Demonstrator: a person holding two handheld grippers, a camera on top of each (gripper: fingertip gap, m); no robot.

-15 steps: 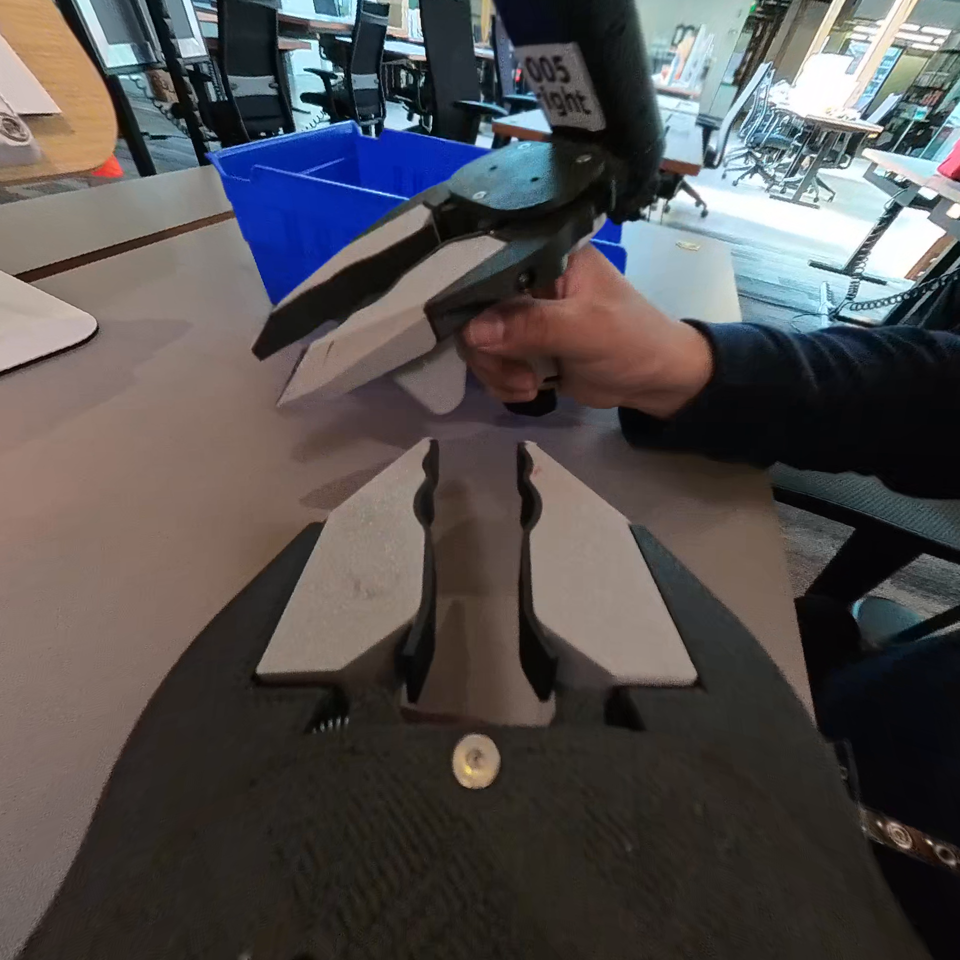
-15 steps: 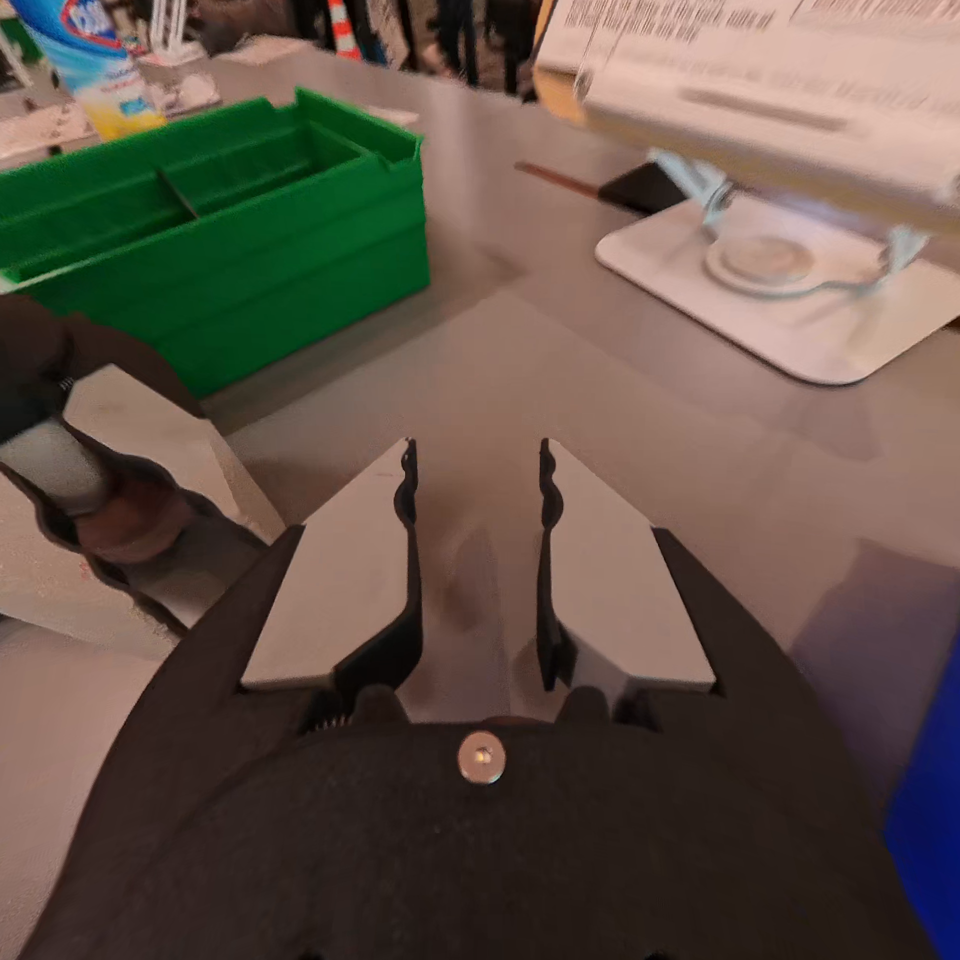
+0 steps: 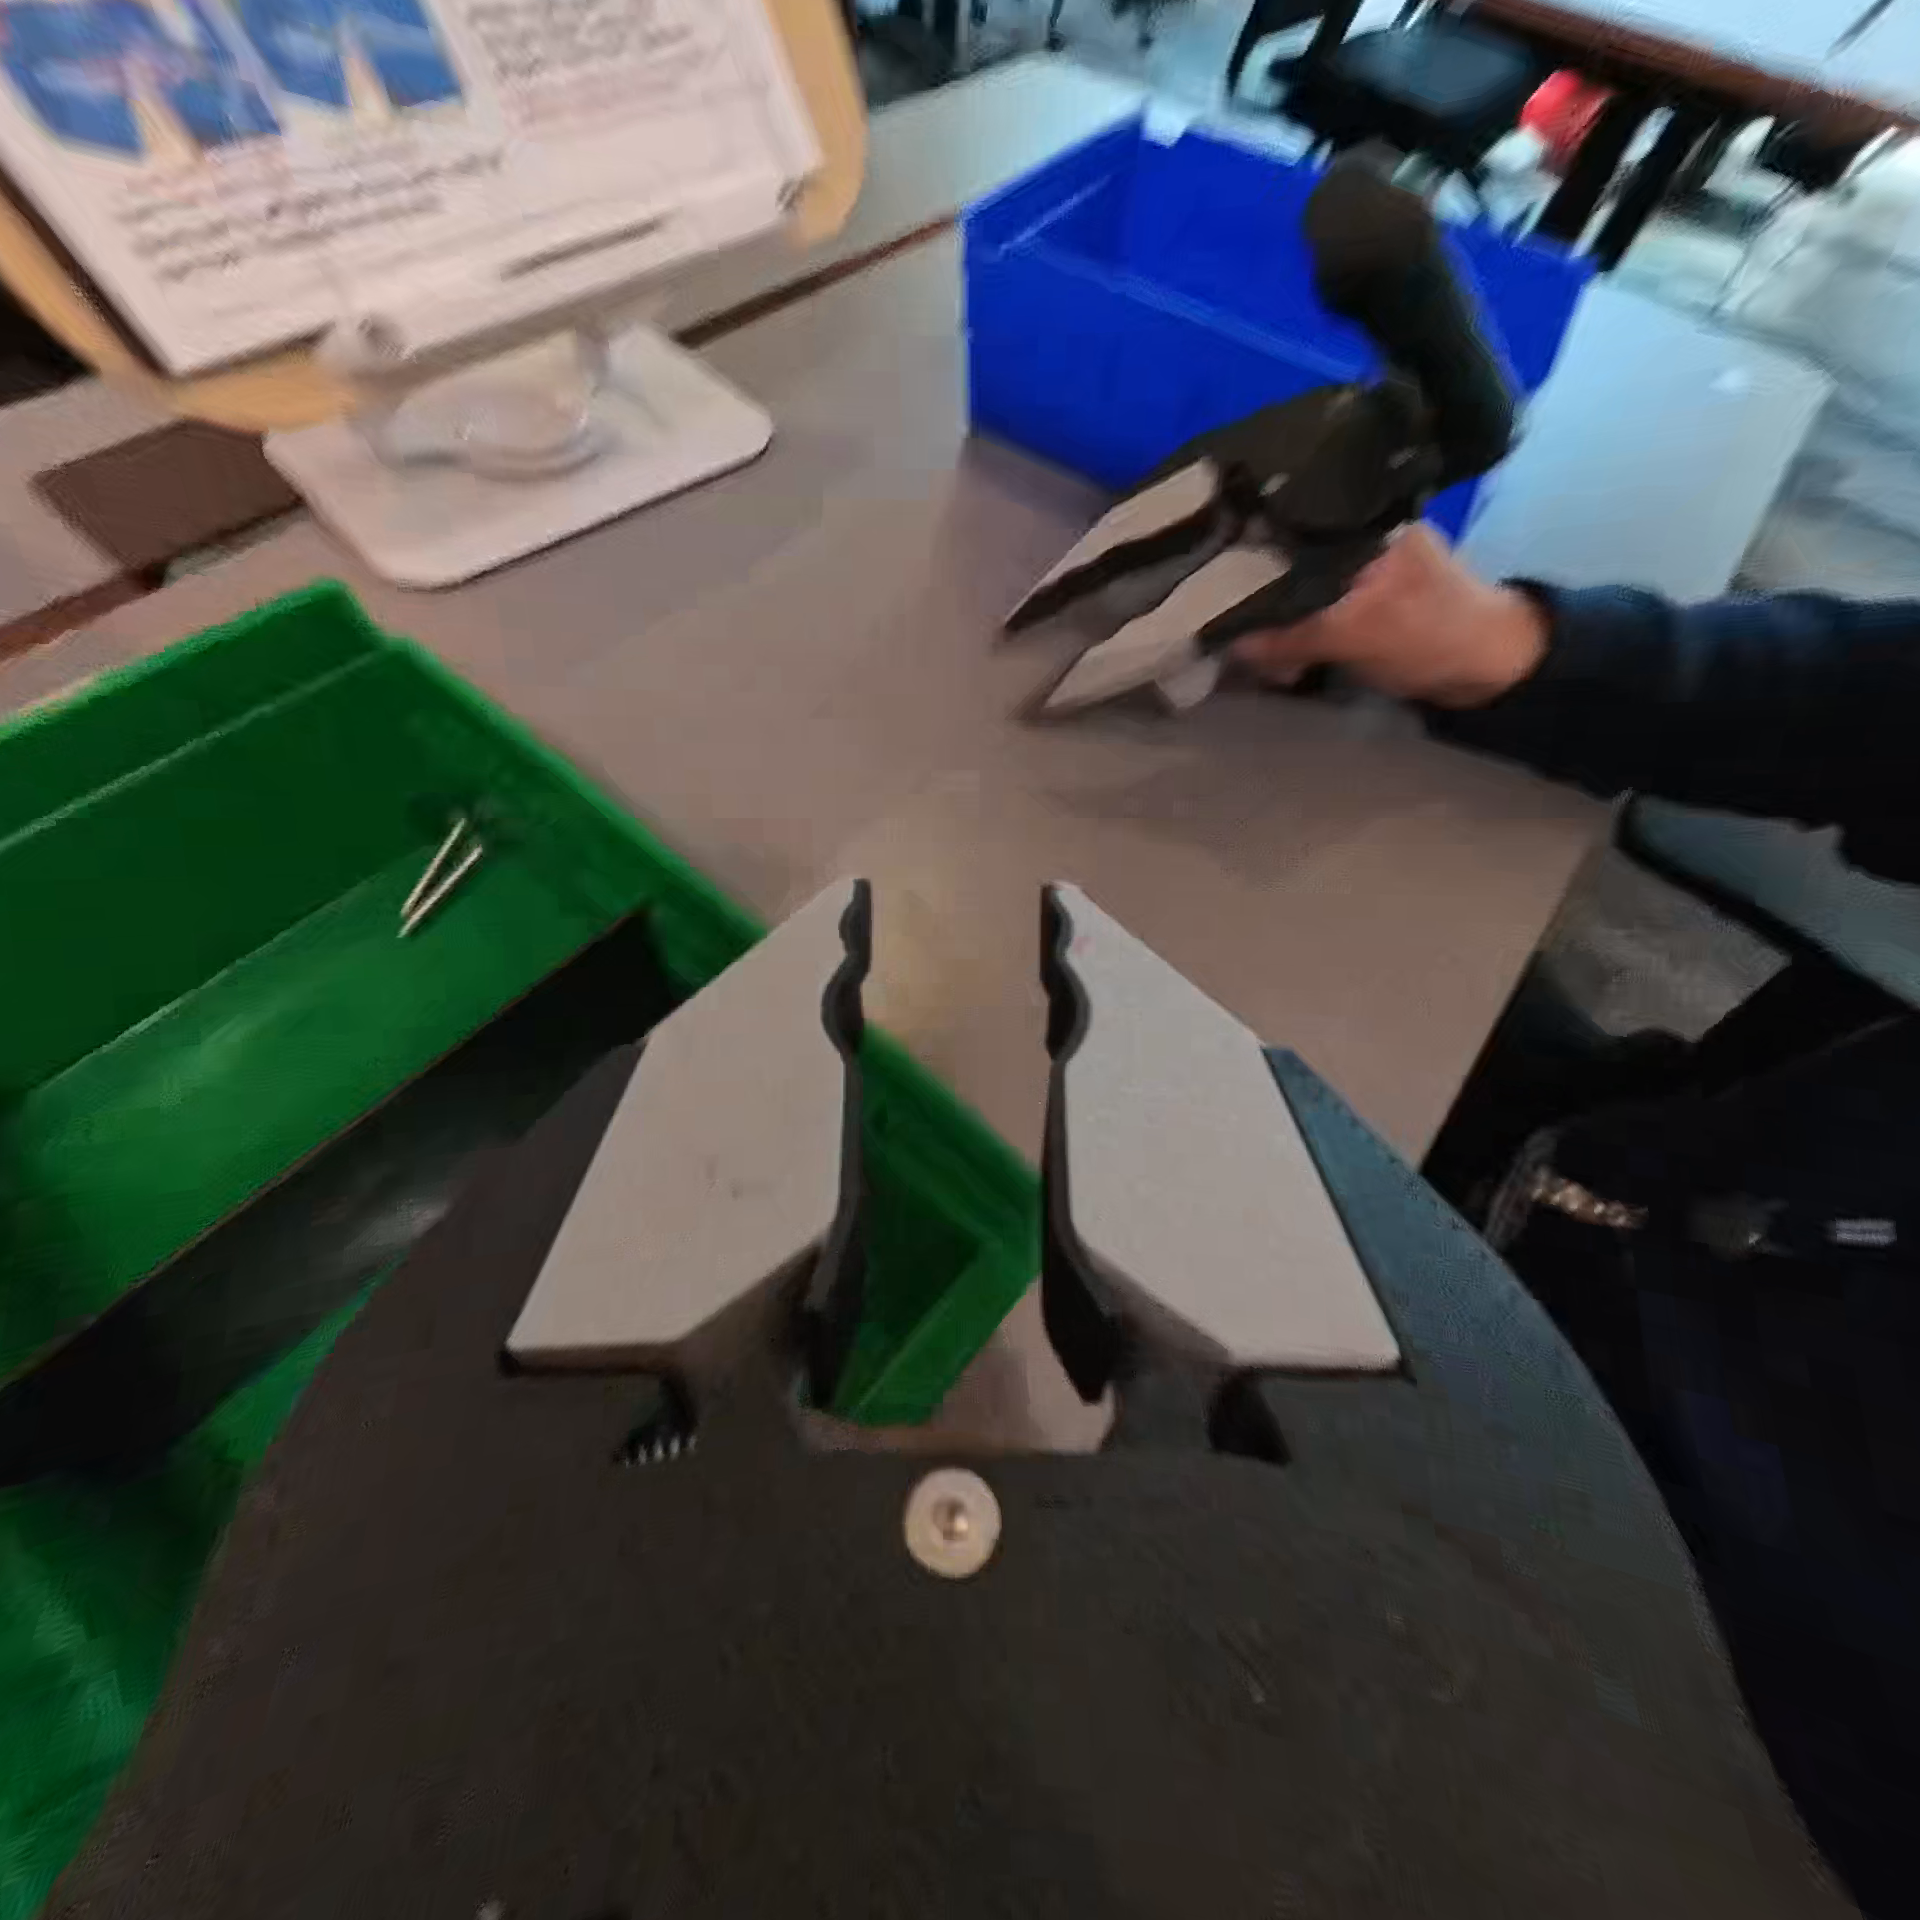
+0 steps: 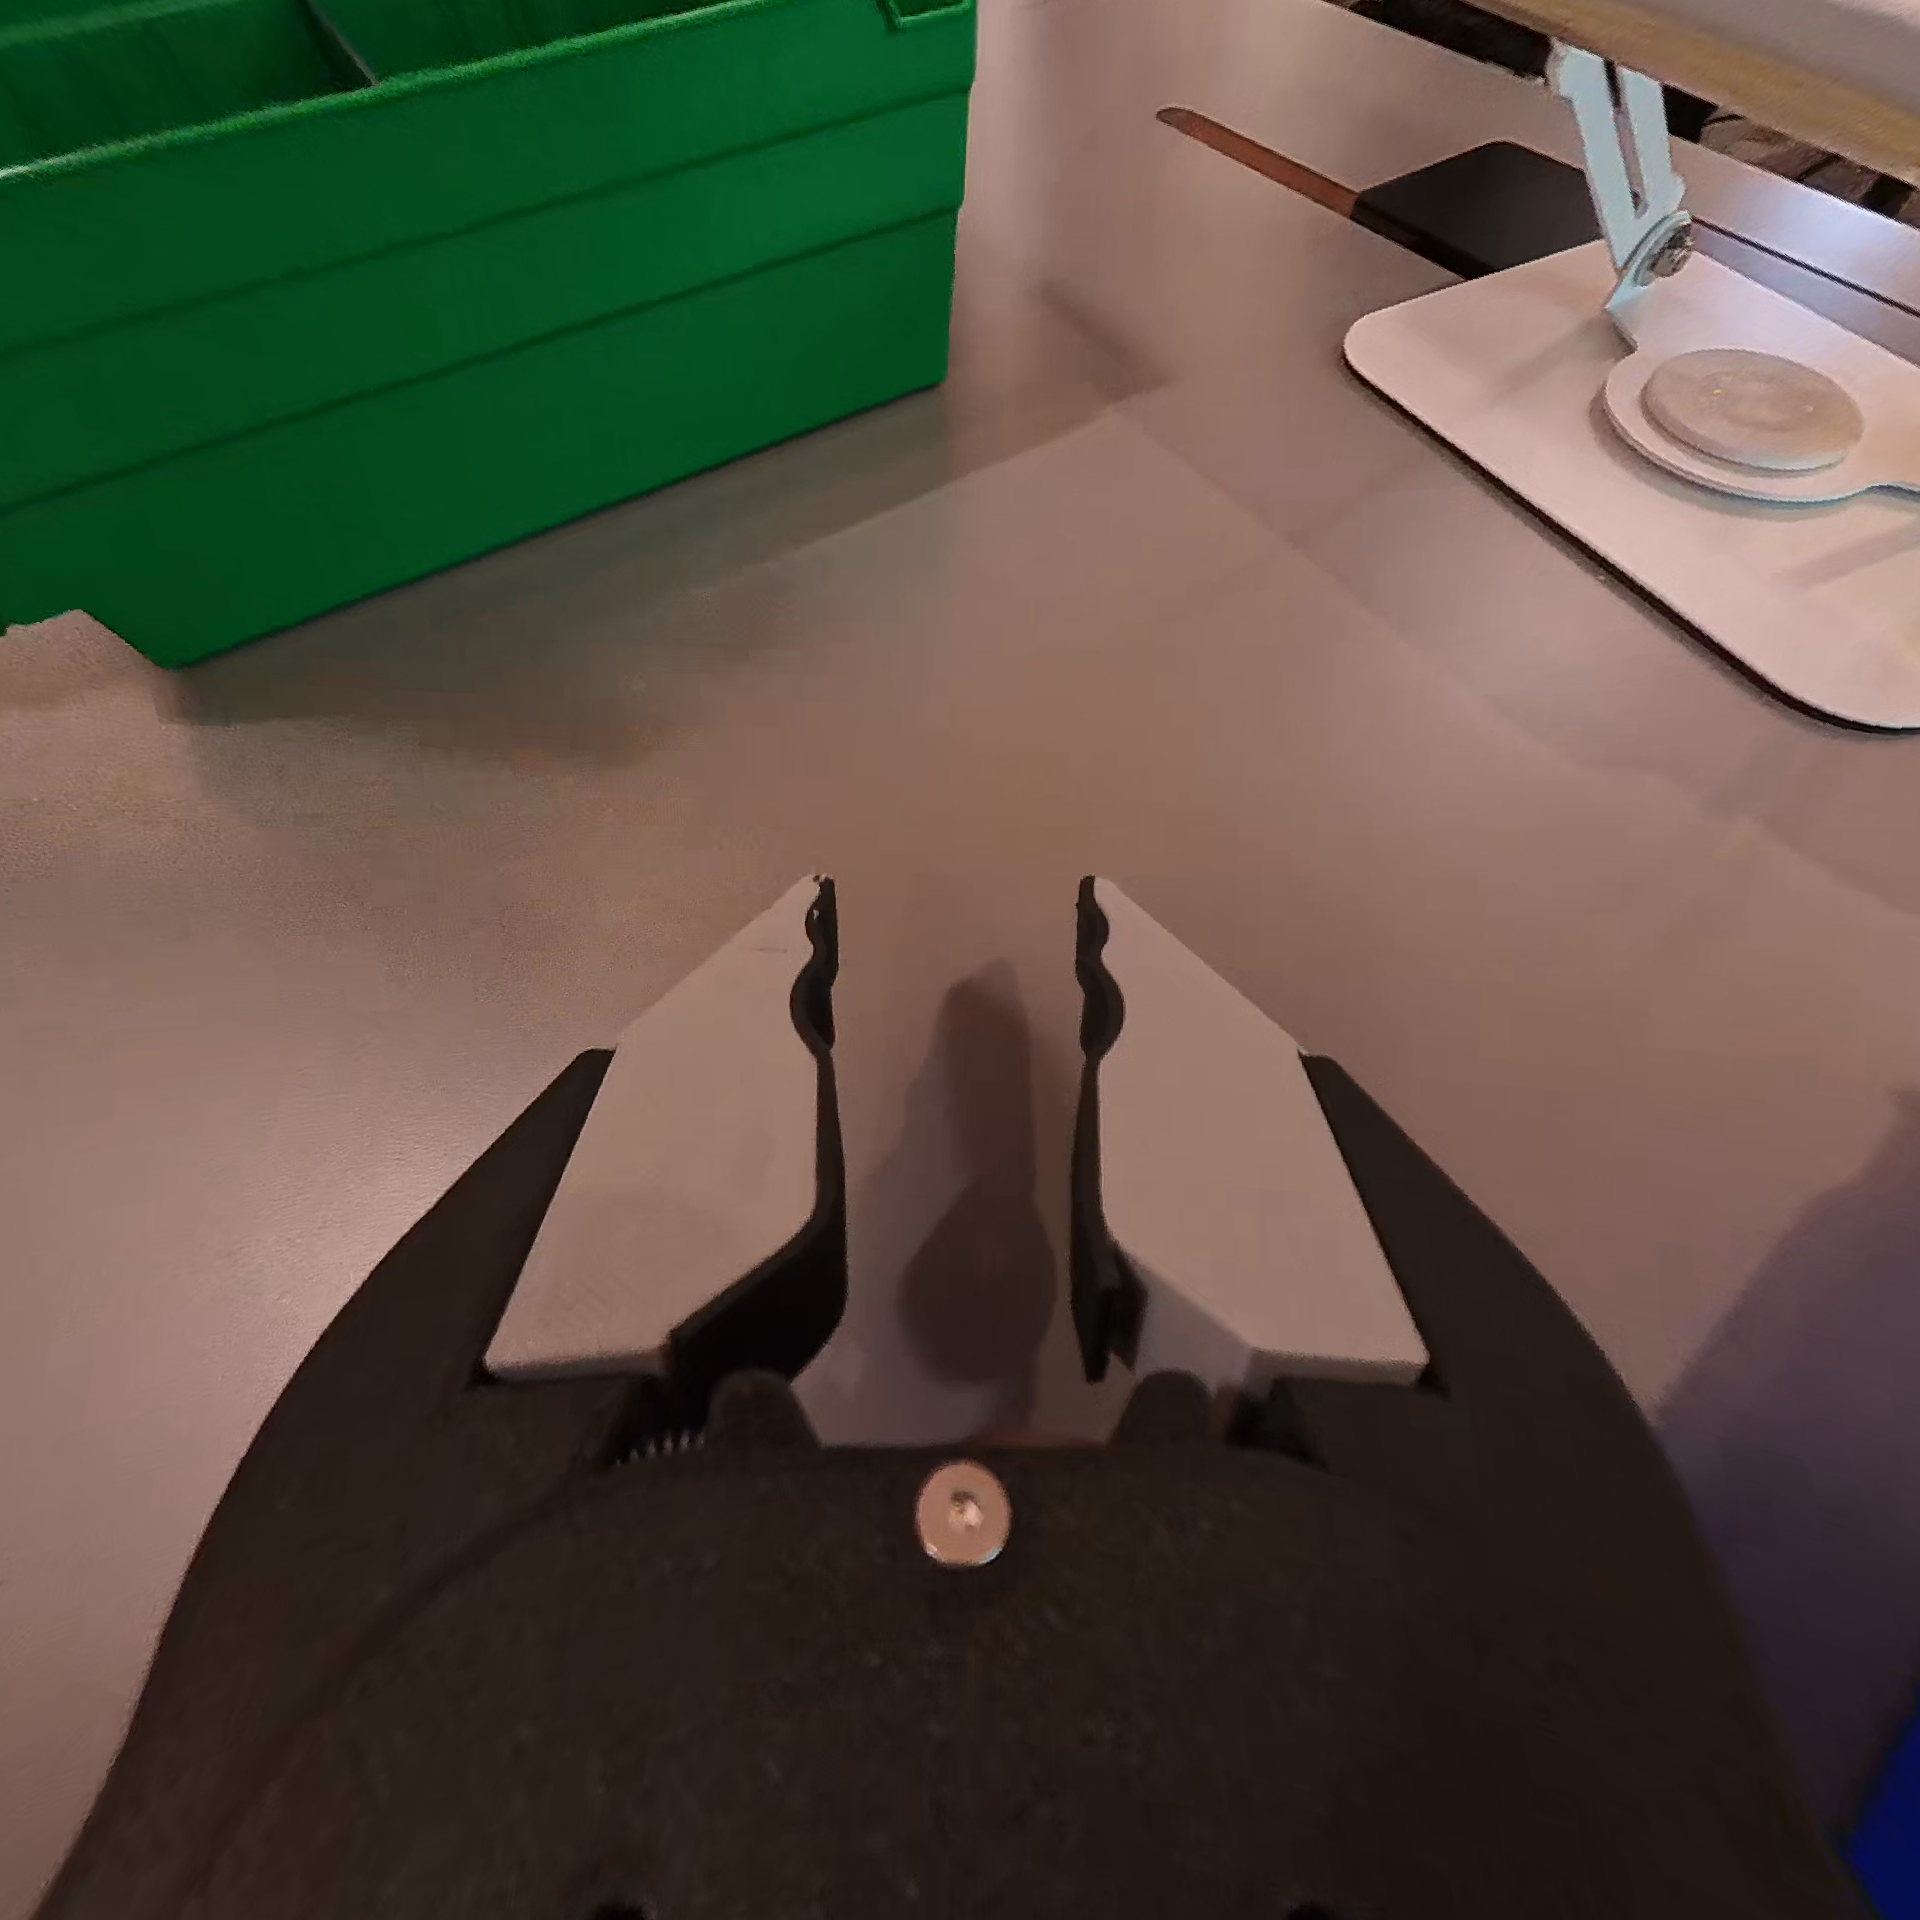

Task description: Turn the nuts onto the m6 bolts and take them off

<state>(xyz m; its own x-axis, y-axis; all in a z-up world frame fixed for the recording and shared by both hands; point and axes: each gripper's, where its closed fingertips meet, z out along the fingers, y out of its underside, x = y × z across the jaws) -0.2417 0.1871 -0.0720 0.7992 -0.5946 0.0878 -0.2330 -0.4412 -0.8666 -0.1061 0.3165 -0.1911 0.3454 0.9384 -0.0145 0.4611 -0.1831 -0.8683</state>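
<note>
A green divided bin (image 3: pixel 260 997) stands at the left of the grey table (image 3: pixel 831 665). Two thin metal bolts (image 3: pixel 442 875) lie in one of its compartments. My left gripper (image 3: pixel 954 896) is open and empty, held above the bin's near right corner. My right gripper (image 4: pixel 951 888) is open and empty, low over bare table; it also shows in the left wrist view (image 3: pixel 1023 665), held by a hand near the blue bin. The green bin shows in the right wrist view (image 4: pixel 468 312) at the upper left. No nuts are visible.
A blue bin (image 3: pixel 1195 312) stands at the back right. A white stand base (image 4: pixel 1662 468) carrying a board with printed sheets (image 3: pixel 395 156) sits at the back. The table's right edge (image 3: pixel 1507 1039) meets a person's dark sleeve (image 3: pixel 1714 675). The grippers' ends are close to 25 centimeters from one another.
My left gripper has swung left and up, so the green bin with the bolts has come into its view. My right gripper has dropped lower toward the table. Both stay open.
</note>
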